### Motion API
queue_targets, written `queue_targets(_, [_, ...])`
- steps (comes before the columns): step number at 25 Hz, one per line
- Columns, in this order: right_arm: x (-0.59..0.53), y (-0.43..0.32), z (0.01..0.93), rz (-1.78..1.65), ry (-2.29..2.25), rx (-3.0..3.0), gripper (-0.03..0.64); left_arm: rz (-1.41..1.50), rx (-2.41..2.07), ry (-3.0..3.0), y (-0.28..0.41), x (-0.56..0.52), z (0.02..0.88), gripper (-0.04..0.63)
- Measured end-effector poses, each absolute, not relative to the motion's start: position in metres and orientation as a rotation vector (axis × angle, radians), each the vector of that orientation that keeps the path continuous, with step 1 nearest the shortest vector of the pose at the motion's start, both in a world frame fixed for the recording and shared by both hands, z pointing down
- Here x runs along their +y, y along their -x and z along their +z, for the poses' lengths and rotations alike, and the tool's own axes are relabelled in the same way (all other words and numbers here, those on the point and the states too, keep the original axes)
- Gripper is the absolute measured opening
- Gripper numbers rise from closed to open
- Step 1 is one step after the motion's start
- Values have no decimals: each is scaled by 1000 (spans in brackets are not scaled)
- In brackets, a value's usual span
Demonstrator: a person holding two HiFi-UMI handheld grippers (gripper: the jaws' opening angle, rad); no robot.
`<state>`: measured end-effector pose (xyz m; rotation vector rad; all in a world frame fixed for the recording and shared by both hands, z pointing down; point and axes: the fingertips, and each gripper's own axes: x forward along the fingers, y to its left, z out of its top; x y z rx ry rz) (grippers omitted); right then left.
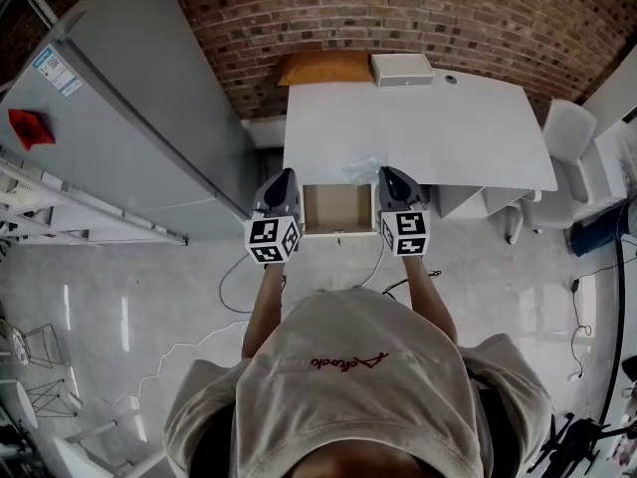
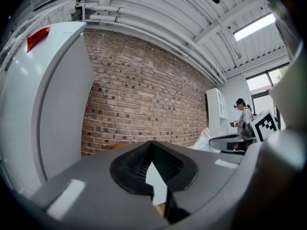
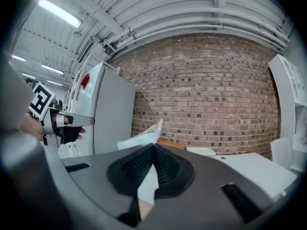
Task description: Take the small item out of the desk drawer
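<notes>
Plain white desk [image 1: 468, 137], its drawer [image 1: 338, 208] pulled open at the front edge. Crumpled clear plastic bag [image 1: 363, 167] lies on top just behind the drawer. Well behind the drawer, at the back edge: orange pad [image 1: 325, 68], white box [image 1: 402, 69] just beside it.

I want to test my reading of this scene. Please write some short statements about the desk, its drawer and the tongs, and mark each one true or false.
1. The desk drawer is pulled open. True.
2. The orange item lies inside the drawer. False: it lies at the far edge of the desk.
3. The left gripper and the right gripper both have their tongs shut. True.
4. The clear packet lies on the floor. False: it is on the desk top, just beyond the drawer.
5. In the head view, the white chair stands at the desk's left end. False: it stands at the right end.
</notes>
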<state>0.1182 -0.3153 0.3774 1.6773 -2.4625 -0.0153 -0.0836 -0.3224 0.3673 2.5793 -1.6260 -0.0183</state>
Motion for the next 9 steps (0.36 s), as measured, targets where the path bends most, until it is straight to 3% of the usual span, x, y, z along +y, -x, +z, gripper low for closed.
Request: queue_targets(9, [-316, -115, 376, -24, -1670, -2467, 11, -12, -1630, -2579, 85, -322, 368, 9])
